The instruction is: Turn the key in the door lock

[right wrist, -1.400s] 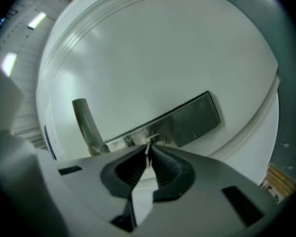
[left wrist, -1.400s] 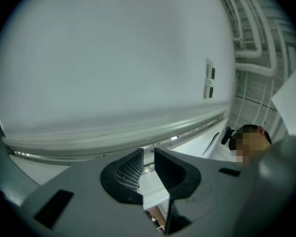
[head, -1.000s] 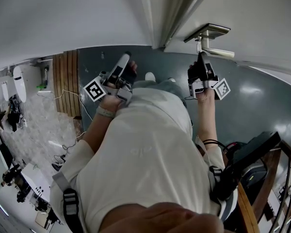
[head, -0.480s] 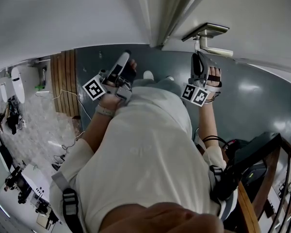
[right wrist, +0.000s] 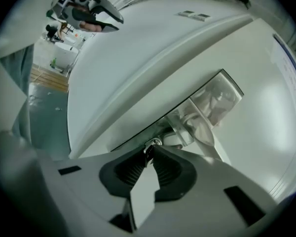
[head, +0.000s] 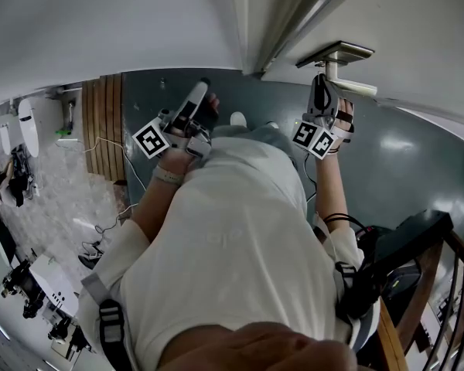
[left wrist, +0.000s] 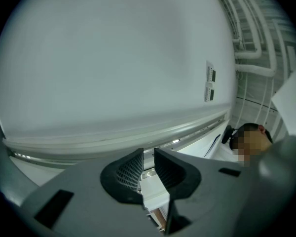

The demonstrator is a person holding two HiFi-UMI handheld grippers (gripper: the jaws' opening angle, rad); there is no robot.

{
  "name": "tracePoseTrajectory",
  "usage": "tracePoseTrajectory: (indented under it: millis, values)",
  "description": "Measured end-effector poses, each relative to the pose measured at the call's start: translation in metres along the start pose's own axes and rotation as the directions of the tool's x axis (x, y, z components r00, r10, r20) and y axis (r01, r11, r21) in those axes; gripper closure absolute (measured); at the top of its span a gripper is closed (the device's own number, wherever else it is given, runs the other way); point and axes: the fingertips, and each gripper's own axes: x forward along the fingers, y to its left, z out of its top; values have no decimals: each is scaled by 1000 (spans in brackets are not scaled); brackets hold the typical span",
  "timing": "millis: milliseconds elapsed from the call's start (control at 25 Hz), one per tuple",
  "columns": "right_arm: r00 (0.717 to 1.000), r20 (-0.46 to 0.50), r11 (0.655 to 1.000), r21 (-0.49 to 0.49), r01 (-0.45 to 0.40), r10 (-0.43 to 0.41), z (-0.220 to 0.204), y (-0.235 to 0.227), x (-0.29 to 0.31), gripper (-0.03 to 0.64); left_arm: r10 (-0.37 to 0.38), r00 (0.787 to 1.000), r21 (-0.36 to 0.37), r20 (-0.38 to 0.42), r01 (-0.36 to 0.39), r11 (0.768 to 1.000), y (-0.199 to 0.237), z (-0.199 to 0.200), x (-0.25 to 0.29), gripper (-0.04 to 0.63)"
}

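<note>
Key cannot be made out in the head view. The right tool covers it at upper right, reaching up to the door just under the door handle. The left tool hangs at upper centre, well apart from the door and doing no work.

In the left gripper view, the left tool faces a bare white wall. Its jaws stand narrowly apart with nothing between them.

In the right gripper view, the key sits low in the centre, seated in the door just below the shiny door handle. The right tool is narrow. Its jaws have just been easing apart, with the key's head between the tips, and the pads seem to flank it rather than clamp it.

The main risk looks like slip: with so slack a hold, a twist of the wrist could roll the pads round the key and leave it unturned. A wrist roll could also knock the tool's body against the handle close above. Twisting off the key's own axis might bend it.
</note>
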Motion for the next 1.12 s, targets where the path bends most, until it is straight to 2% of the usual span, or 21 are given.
tracePoseTrajectory:
  millis: [120,200,240,280,320,400,440,560,600,640,680,760,880,920,1000,1040,1120]
  values:
    - [1000,30,982,188,-13,7,-1,-3,0,555,0,1000,-3,1,0,1000,0,0,-1,540]
    - [998,59,926,375,-49,29,-2,-6,0,557,1,1000,-3,0,-1,1000,0,0,0,540]
    - [996,81,877,474,-75,41,-2,-7,0,558,1,1000,-3,-1,-1,1000,0,0,0,540]
    - [993,108,807,580,-105,52,-4,-7,0,560,2,1000,-3,-1,-2,1000,0,0,0,540]
    - [989,138,712,688,-140,61,-6,-7,0,561,4,1000,-3,-1,-4,1000,0,0,0,540]
    - [977,205,471,857,-209,61,-9,-9,0,565,6,1000,-5,-1,-6,1000,0,0,-1,540]
    - [971,235,353,905,-239,54,-10,-10,0,565,7,1000,-6,0,-7,1000,0,1,-1,540]
    - [951,308,31,951,-308,19,-9,-13,-2,565,7,1000,-7,-2,-7,1000,0,2,-2,540]
    - [945,327,-71,943,-326,5,-9,-14,-2,565,7,1000,-7,-3,-7,1000,-1,2,-2,540]
    - [939,343,-158,927,-340,-9,-9,-15,-2,565,8,1000,-8,-4,-8,1000,-1,2,-2,540]
    - [936,352,-226,910,-347,-19,-9,-17,-2,563,8,1000,-9,-4,-9,1000,-1,3,-1,540]
    - [937,348,-338,879,-338,-32,-15,-18,-2,563,10,1000,-11,-4,-10,1000,-1,3,1,540]
    - [936,346,-542,775,-325,-66,-18,-12,0,563,11,1000,-13,-2,-11,1000,-1,7,1,540]
    - [931,357,-591,735,-333,-81,-17,-11,1,561,11,1000,-14,-1,-11,1000,-1,8,1,540]
    - [922,374,-661,667,-344,-103,-17,-10,2,557,13,1000,-17,-1,-13,1000,1,8,0,540]
    - [919,379,-681,645,-346,-108,-17,-10,2,554,13,1000,-18,-2,-13,1000,1,7,0,540]
    - [917,383,-695,630,-347,-111,-18,-10,1,551,12,1000,-19,-3,-12,1000,1,5,0,540]
